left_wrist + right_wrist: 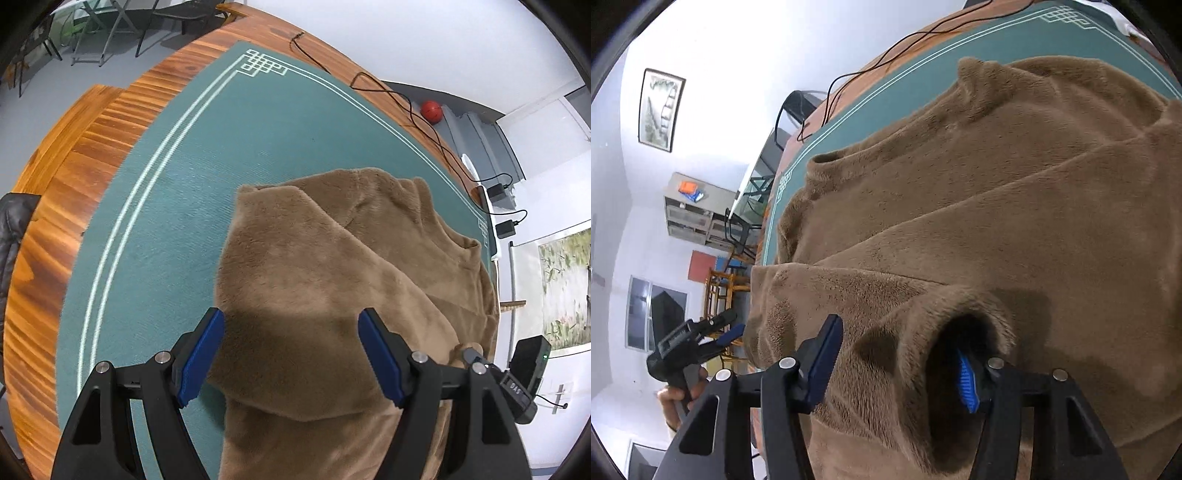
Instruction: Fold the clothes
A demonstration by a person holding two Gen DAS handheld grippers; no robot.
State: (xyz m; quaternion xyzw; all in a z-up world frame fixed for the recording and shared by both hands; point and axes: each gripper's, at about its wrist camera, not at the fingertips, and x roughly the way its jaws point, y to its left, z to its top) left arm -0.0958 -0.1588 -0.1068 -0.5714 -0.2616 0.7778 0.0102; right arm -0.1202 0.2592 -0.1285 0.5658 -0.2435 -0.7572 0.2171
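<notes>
A brown fleece sweater (332, 258) lies partly folded on a green mat (177, 177); it also fills the right wrist view (997, 184). My left gripper (291, 325) is open and hovers just above the sweater's near left edge, holding nothing. My right gripper (901, 347) is open, its jaws astride a raised tube of fabric, a sleeve cuff (923, 325). Its right finger (966, 384) sits inside the cuff opening. The left gripper also shows in the right wrist view (735, 328), held in a hand at the far left.
The mat covers a wooden table (74, 177). Black cables (406, 107) and power adapters (506, 229) lie along the far table edge. A red ball (432, 110) is on the floor beyond. Chairs (122, 22) stand beyond the far edge.
</notes>
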